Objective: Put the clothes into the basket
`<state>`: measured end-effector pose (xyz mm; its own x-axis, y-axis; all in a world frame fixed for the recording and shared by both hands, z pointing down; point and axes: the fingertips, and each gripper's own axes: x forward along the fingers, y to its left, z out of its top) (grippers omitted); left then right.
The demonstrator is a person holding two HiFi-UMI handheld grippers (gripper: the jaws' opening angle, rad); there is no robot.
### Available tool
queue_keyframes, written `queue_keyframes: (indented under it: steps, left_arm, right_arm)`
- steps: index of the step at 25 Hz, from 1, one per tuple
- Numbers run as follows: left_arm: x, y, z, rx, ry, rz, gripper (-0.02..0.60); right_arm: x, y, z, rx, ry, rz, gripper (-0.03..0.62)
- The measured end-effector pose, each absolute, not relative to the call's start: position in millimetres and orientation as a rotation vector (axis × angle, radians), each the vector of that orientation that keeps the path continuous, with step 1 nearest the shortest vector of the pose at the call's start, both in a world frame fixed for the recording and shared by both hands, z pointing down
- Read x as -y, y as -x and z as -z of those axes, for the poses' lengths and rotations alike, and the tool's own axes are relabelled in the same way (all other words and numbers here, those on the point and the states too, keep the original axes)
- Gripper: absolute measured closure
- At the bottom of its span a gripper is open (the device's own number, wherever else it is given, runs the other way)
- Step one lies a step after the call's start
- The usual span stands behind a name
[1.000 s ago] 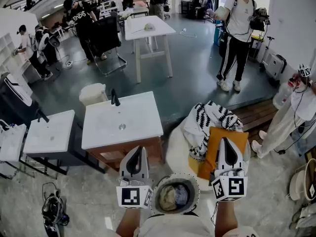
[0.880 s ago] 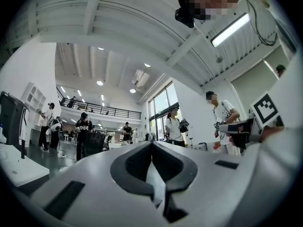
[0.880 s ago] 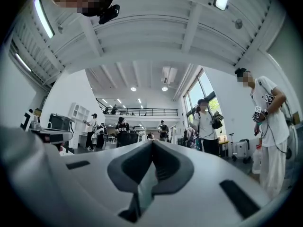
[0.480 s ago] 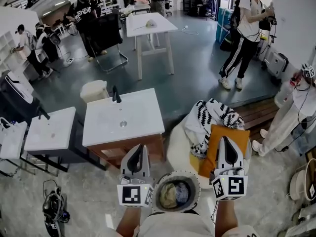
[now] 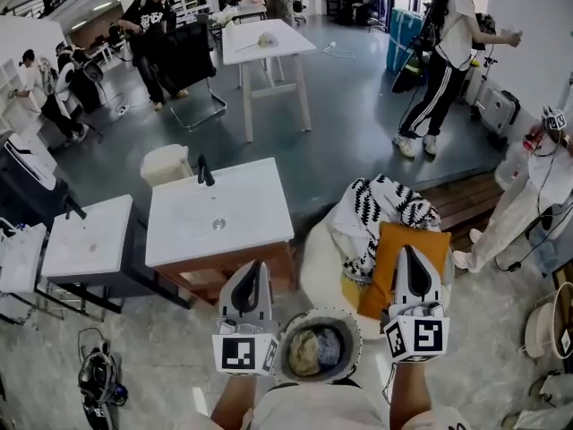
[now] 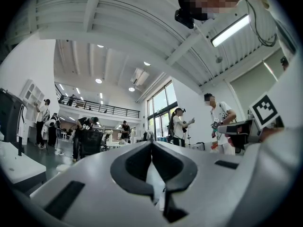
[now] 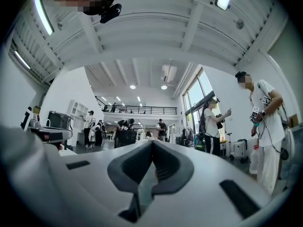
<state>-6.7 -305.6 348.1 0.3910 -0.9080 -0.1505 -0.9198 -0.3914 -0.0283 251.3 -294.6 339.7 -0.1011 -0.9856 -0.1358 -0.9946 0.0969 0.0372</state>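
A round basket with a pale patterned rim sits low in the head view, between my two grippers, with bunched yellowish and blue clothes inside. Ahead on the right, a black-and-white patterned garment and an orange garment lie on a white beanbag. My left gripper points forward over the cabinet's near edge, jaws shut and empty. My right gripper is over the orange garment, jaws shut with nothing between them. Whether it touches the cloth I cannot tell.
A white sink-top cabinet stands ahead on the left, with a smaller white unit beside it. A wooden platform lies at the right. Several people stand around a white table and a black chair farther back.
Both grippers keep their place and stay shut. The person in the white shirt at the back right has stepped and turned; the view has shifted slightly.
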Motion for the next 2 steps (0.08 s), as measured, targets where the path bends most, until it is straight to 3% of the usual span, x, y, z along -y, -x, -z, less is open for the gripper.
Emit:
queue_keyframes:
  steps: [2]
  left_arm:
    - [307.9, 4.9, -348.6, -1.667, 2.530, -0.172, 0.577]
  right_arm:
    - [297.0, -253.9, -339.4, -2.263, 2.057, -0.185, 0.606]
